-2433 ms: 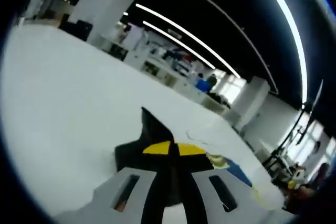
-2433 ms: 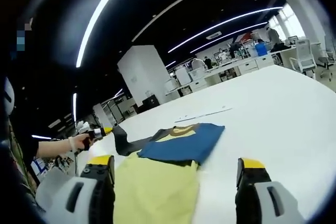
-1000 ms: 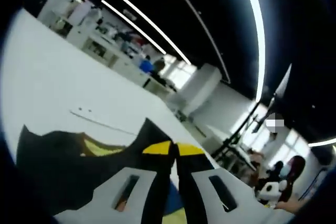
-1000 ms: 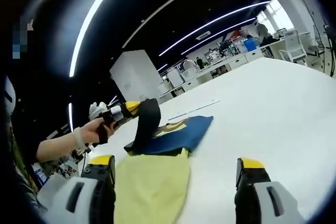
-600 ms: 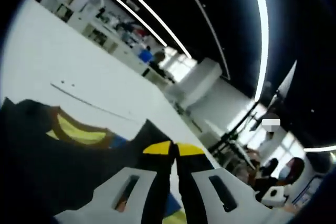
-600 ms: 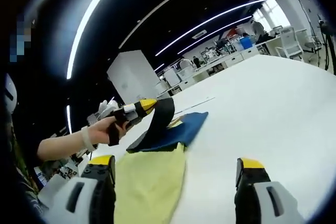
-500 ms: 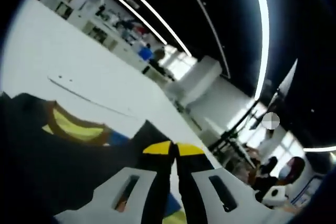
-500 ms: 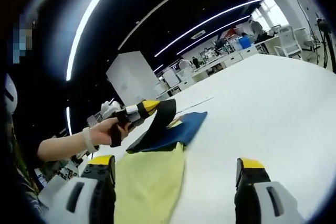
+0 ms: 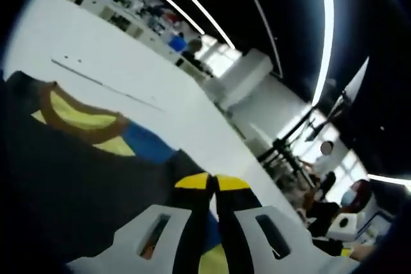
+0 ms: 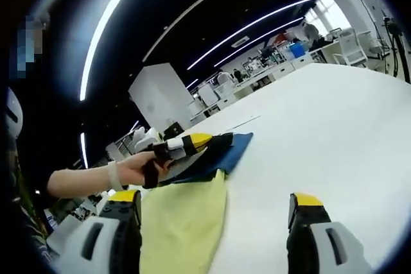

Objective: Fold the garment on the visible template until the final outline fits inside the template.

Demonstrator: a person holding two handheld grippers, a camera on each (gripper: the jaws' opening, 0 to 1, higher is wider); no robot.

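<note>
The garment [image 10: 192,213] lies spread on the white table [image 10: 334,133], with a pale yellow panel nearest the right gripper [image 10: 215,226] and a blue part [image 10: 228,149] beyond it. A dark sleeve [image 10: 218,142] is lifted over the blue part, pinched at its edge by the left gripper [image 10: 200,139], which a person's hand [image 10: 138,168] holds low over the cloth.

In the left gripper view, the left gripper's [image 9: 212,183] yellow-tipped fingers [image 9: 192,181] are pressed together with the dark fabric [image 9: 70,184] caught between them. Past that fabric I can see the garment's brown-trimmed neckline [image 9: 77,120] with yellow inside it, a strip of blue [image 9: 148,145], and the bare table [image 9: 103,56] beyond. A thin line [image 9: 106,85] runs across the table behind the neckline; whether it belongs to the template I cannot tell.

The right gripper hovers over the near end of the garment with its fingers [image 10: 125,197] spread wide apart and nothing between them; one sits above the yellow panel, the other above bare table.

Desks and people [image 9: 321,190] show far off in the room.
</note>
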